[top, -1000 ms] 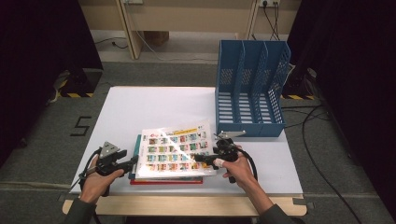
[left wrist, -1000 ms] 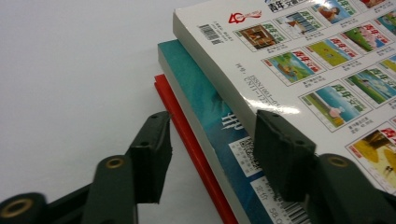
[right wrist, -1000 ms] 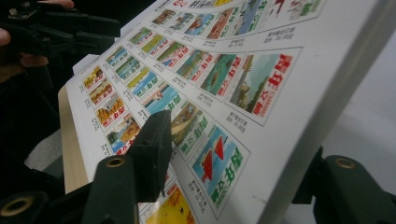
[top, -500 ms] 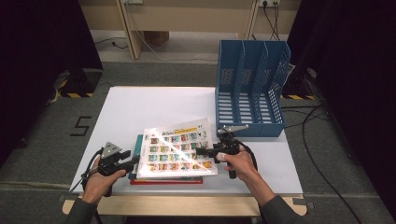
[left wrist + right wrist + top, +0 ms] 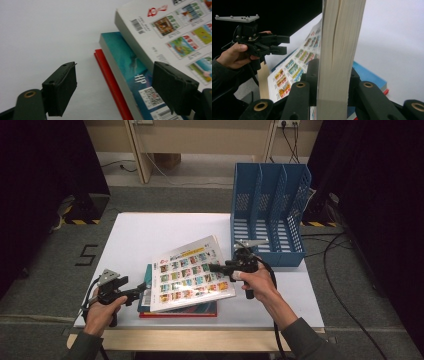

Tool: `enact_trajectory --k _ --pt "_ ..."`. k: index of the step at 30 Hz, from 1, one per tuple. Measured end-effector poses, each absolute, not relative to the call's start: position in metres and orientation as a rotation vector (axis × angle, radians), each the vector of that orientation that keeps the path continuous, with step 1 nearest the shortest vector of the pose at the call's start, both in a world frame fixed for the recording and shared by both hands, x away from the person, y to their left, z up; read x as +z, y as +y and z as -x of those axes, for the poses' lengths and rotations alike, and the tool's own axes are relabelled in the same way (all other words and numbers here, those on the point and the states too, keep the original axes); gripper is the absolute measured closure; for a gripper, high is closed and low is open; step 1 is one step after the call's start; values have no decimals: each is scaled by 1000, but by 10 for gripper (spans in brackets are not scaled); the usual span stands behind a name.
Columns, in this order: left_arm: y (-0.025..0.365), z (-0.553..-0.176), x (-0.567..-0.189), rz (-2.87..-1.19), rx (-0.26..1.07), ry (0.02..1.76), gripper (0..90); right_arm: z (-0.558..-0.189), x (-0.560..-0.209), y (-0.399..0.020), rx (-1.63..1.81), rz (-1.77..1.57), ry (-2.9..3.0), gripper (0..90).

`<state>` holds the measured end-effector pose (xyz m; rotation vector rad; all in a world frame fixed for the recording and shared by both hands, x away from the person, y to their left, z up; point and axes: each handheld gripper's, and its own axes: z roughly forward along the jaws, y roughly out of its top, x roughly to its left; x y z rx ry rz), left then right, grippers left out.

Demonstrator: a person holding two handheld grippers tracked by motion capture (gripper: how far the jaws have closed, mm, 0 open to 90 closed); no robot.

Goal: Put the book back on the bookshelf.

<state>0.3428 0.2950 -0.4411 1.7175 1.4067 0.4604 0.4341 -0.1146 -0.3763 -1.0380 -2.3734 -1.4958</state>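
A white book (image 5: pixel 192 272) with rows of colourful pictures on its cover tilts up at its right side. My right gripper (image 5: pixel 212 267) is shut on that edge; its jaws have just been closing on the page block (image 5: pixel 338 50). The book's left side rests on a teal book (image 5: pixel 145 292), which lies on a red book (image 5: pixel 177 314). My left gripper (image 5: pixel 141 291) stands at the stack's left edge. Its jaws have just been opening and stand wide apart (image 5: pixel 115 90), pressing on nothing. The white book's corner (image 5: pixel 170 32) hangs over the teal book (image 5: pixel 125 60) and red book (image 5: pixel 110 77).
A blue slotted file rack (image 5: pixel 270 210) stands upright at the back right of the white table (image 5: pixel 150 230), just beyond my right hand. Bare white tabletop lies behind and left of the stack. The table's front edge is close under both hands.
The right gripper has risen with the white book's right edge, so the book tilts more steeply. The left gripper has stayed at the stack's left edge.
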Motion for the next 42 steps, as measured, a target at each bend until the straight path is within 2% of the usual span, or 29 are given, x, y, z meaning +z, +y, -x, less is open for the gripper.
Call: enact_trajectory --k 13,20,34,42 --pt "307 -352 -460 -1859 587 1465 187 -442 -300 -113 -1370 964 -2620 736" --pt "312 -357 -474 -1908 493 1505 179 -437 -256 -114 -1234 927 -2797 737" --pt "313 -359 -478 -1934 475 1507 163 -421 -215 -138 -1155 959 -2979 738" --pt "310 -359 -480 -1976 503 1477 138 -416 -211 -150 -1010 1010 -3095 737"
